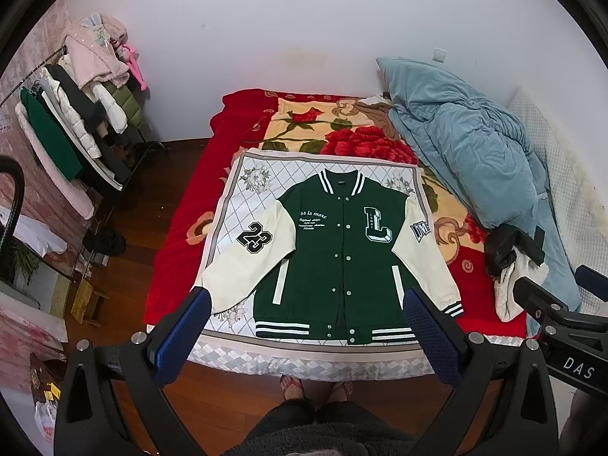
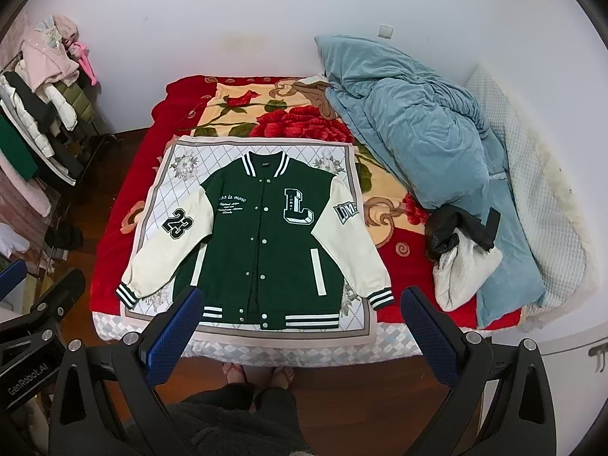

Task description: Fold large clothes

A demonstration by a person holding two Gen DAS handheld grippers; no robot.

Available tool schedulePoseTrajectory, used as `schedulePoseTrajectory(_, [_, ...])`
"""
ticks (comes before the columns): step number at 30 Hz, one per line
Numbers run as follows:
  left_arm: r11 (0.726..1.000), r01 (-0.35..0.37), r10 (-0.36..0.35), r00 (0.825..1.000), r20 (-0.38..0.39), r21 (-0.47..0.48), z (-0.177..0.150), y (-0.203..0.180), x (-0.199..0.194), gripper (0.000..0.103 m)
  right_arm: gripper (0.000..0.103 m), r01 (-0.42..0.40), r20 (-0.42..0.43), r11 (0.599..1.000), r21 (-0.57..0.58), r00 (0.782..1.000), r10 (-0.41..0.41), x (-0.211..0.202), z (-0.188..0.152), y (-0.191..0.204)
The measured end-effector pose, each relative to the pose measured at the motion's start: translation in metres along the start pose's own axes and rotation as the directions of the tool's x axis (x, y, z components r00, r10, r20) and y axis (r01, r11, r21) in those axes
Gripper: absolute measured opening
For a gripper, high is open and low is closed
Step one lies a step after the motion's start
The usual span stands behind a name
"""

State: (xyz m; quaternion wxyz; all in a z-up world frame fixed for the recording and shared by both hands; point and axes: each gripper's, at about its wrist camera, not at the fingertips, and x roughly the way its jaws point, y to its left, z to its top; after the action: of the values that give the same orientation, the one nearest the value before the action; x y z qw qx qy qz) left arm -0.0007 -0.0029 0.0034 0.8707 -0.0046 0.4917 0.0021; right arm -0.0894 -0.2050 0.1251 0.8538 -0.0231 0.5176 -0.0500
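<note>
Both claws (image 1: 306,319) (image 2: 300,315) spread, empty | jacket (image 2: 262,239) flat | left claw finger (image 1: 190,319) hides one cuff

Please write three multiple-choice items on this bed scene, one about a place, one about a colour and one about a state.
1. Where does the varsity jacket lie?
A. On the patterned cloth spread over the bed
B. On the wooden floor
C. Hung on the clothes rack

2. What colour are the jacket's sleeves?
A. Red
B. Cream
C. Blue

3. How do the two grippers stand?
A. Both shut on the jacket's hem
B. One open, one shut on a sleeve
C. Both open and holding nothing

Answers:
1. A: the jacket is spread flat, front up, on the diamond-patterned cloth atop the red floral blanket.
2. B: both sleeves are cream against the green body.
3. C: the left gripper and the right gripper each show their fingers wide apart with no fabric between them.
</note>
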Motion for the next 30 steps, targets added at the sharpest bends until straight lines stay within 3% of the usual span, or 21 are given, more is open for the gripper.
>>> schedulePoseTrajectory(30, [1.000,0.002,-0.002,1.000,0.000,-0.002,-0.0012,-0.0020,-0.0032,0.103,0.103,0.006,-0.003,1.000,-0.006,1.000,-0.006,-0.0010,0.0034,0.0001])
